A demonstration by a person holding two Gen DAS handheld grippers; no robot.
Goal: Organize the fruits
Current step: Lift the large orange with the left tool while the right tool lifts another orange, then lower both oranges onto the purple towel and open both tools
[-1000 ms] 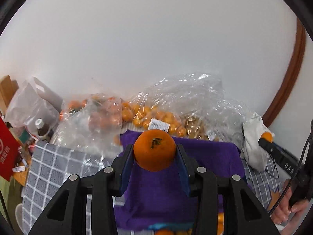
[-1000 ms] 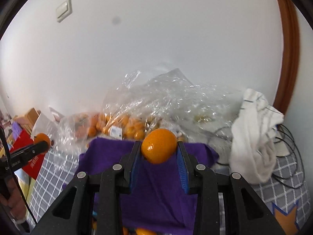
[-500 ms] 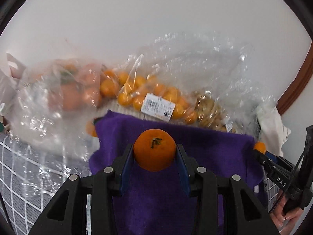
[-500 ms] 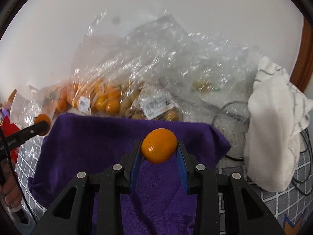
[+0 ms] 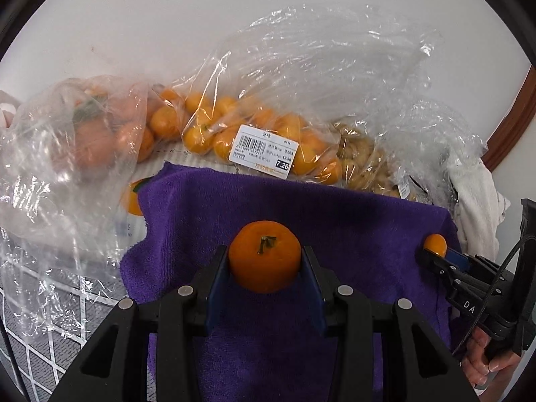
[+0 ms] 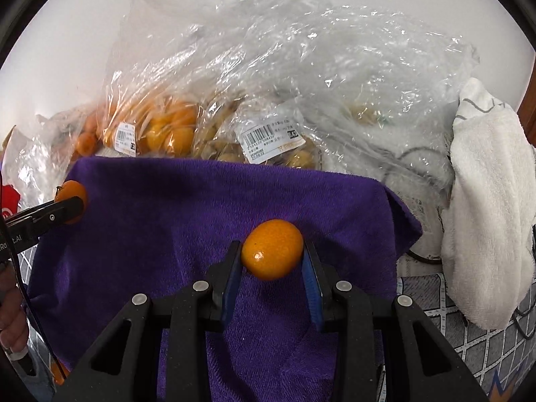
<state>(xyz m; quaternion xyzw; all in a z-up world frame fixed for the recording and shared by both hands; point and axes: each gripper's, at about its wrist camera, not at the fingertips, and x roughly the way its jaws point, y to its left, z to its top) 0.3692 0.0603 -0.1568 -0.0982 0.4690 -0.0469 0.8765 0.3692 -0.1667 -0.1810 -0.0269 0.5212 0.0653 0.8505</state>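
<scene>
My left gripper (image 5: 265,261) is shut on a round mandarin (image 5: 264,255) with a dry stem, held just above a purple towel (image 5: 335,221). My right gripper (image 6: 272,254) is shut on a smaller oval kumquat (image 6: 273,249) over the same purple towel (image 6: 187,207). Each view shows the other hand's tool: the right gripper (image 5: 435,248) with its kumquat (image 5: 434,244) at the towel's right edge, the left gripper (image 6: 68,206) with its mandarin (image 6: 71,192) at the left edge.
Clear plastic bags of orange fruit (image 5: 248,134) and pale brown fruit (image 5: 365,164) lie against the white wall behind the towel. A loose mandarin (image 5: 132,197) sits by the towel's left corner. A white cloth (image 6: 485,207) and cables lie to the right on the checked tablecloth (image 5: 43,335).
Both grippers have come down and tilted toward the purple towel, which now fills the lower part of both views. The bags look closer. Each gripper still holds its fruit.
</scene>
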